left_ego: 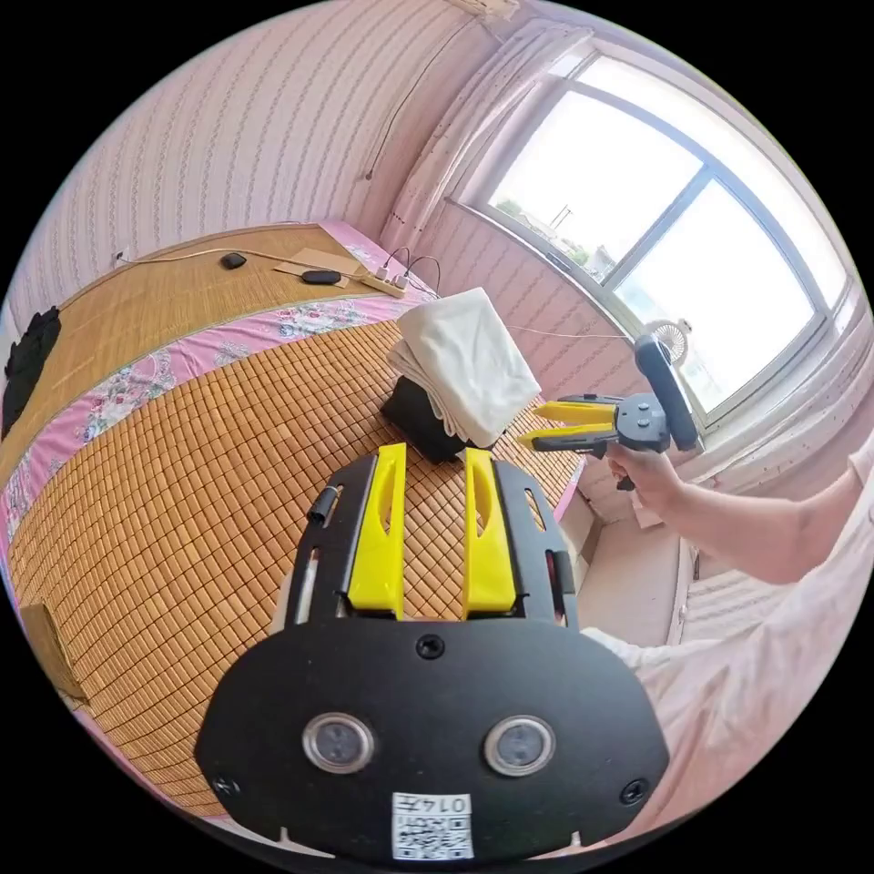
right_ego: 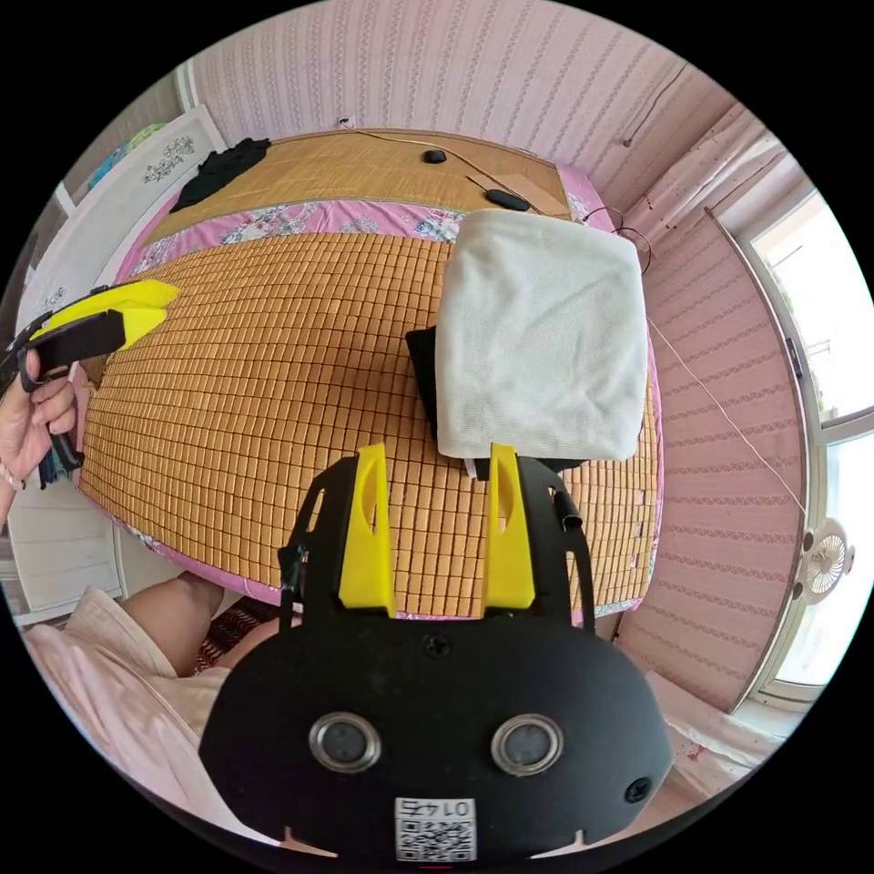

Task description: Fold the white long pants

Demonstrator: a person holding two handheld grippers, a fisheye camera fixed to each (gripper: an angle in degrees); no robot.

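Pants (right_ego: 542, 332), white and folded into a thick square, sit on top of a dark folded garment (left_ego: 423, 421) on the bamboo mat (right_ego: 273, 364) of the bed, toward the window (left_ego: 655, 237) side. Both tongs hang clear of the cloth. The left gripper (left_ego: 435, 455) has its yellow jaws parted with nothing between them (only mat shows in the gap). The right gripper (right_ego: 437, 455) is likewise spread and empty, its tips just short of the pile's near edge. A hand (left_ego: 646, 473) holds the right tool.

pants (right_ego: 542, 332) white | mat (right_ego: 273, 364) orange checked | wall (right_ego: 455, 73) pink striped
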